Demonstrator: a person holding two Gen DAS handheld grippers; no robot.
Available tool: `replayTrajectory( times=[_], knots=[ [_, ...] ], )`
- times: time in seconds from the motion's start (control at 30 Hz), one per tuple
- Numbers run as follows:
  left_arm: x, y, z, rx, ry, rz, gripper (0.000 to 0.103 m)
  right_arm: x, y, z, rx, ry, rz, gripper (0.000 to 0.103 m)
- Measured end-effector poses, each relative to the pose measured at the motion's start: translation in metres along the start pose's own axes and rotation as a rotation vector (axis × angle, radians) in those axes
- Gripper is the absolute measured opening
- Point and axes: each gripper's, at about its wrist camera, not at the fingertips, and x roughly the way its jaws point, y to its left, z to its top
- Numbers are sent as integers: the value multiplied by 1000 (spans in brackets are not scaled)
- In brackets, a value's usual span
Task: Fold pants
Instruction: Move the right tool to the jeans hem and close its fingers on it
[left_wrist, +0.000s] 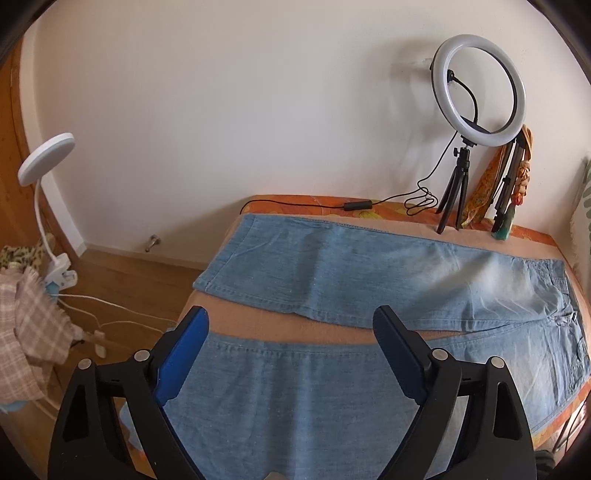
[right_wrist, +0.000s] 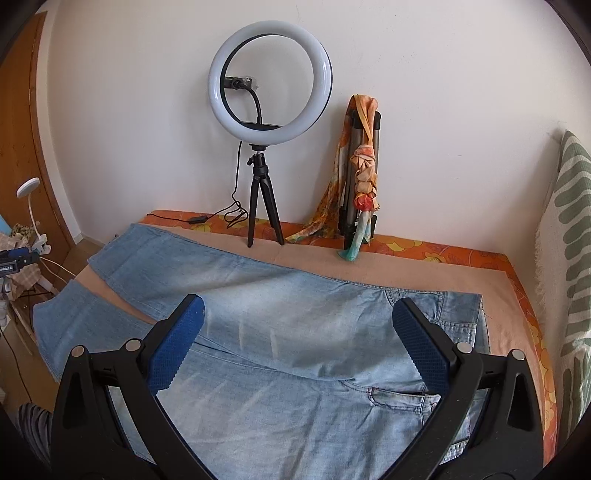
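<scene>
Pants (left_wrist: 332, 266) are lying flat on the bed (left_wrist: 280, 325), legs spread apart, waist toward the right. Left gripper (left_wrist: 291, 325) is hovering over the near leg, jaws spread, pinching nothing. Right gripper (right_wrist: 297, 314) is hanging over the seat, jaws likewise spread and empty.

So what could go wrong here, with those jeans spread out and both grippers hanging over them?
Three things, I'd guess. The jeans have one leg end hanging past the bed edge, so a tug could drag them off. The ring light stands on a thin tripod close behind the far leg; swinging cloth over might topple it. And the left gripper and right gripper are both open, so pinching only one layer would leave a crooked fold.
</scene>
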Motion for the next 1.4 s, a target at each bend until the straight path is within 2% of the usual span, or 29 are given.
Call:
replayTrajectory(
  times=[0.13,0.3,0.4,0.53,0.63,0.73,0.83,1.07,1.2,1.33,1.4],
  knots=[
    [39,0,22,-24,45,-33,90,44,-8,28,-5,49,35,103],
    [91,-15,36,4,101,-24,90,110,-11,44,-31,106,34,103],
    [121,-21,40,-7,145,-37,90,153,-9,48,-42,146,57,102],
    [154,-27,47,5,164,-21,90,204,4,48,-70,207,124,95],
    [178,-33,50,36,186,3,90,238,18,47,-114,237,157,95],
    [201,-32,51,24,220,-2,90,271,35,44,-162,269,180,94],
    [219,-30,49,14,248,-12,90,295,48,39,-198,289,212,94],
    [248,-39,43,77,261,1,90,345,60,26,-272,346,263,94],
    [260,-41,40,89,271,2,90,364,61,20,-313,379,296,94],
    [272,-35,38,72,278,-4,90,379,61,12,-346,417,286,94],
    [277,-32,37,52,291,-8,90,380,59,12,-336,406,296,94]
  ],
)
